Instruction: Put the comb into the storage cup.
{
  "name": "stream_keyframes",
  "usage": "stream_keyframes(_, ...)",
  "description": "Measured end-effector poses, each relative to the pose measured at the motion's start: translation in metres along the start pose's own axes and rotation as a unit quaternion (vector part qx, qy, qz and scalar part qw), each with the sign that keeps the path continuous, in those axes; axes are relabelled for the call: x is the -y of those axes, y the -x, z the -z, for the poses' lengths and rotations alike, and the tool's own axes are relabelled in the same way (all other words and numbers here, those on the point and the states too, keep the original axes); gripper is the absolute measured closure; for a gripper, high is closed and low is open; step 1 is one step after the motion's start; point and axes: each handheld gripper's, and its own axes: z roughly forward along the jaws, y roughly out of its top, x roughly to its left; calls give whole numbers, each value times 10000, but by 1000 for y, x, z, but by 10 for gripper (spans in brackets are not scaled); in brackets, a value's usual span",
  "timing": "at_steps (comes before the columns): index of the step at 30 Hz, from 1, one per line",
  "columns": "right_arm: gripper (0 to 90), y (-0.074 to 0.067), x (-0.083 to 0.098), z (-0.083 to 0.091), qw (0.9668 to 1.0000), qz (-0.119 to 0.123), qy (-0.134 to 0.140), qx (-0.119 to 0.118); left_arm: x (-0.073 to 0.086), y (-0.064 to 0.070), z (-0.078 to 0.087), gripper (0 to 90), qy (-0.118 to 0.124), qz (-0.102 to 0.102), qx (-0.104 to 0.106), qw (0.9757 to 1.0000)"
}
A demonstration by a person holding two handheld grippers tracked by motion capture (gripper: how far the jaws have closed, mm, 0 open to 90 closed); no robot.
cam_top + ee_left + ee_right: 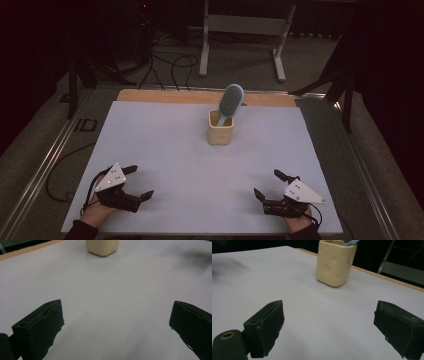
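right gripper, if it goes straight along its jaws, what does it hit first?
Probably the cream cup holding the blue brush. The right gripper has open jaws, with bare white table sheet before the cup; depth is unclear.

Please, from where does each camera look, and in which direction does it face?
High view: above the near side, facing forward and down on the table; both hands, left gripper and right gripper show.
Left gripper view: low on the left gripper, facing the cup; open jaws.
Right gripper view: low on the right gripper, likewise; the brush shows.
Shared: the cup.
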Motion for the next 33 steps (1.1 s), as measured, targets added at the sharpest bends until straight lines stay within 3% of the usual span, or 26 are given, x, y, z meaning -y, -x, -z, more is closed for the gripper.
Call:
stream_keyframes(14,94,0,0,0,10000,2,2,-4,21,2,19,0,-53,169,-296,9994)
stream_keyframes(24,94,1,1,0,10000,27,-5,-5,34,3,25,0,-100,347,-554,9978)
stream_keyframes(33,94,1,1,0,10000,34,5,-43,39,-3,23,0,-202,473,-611,9968)
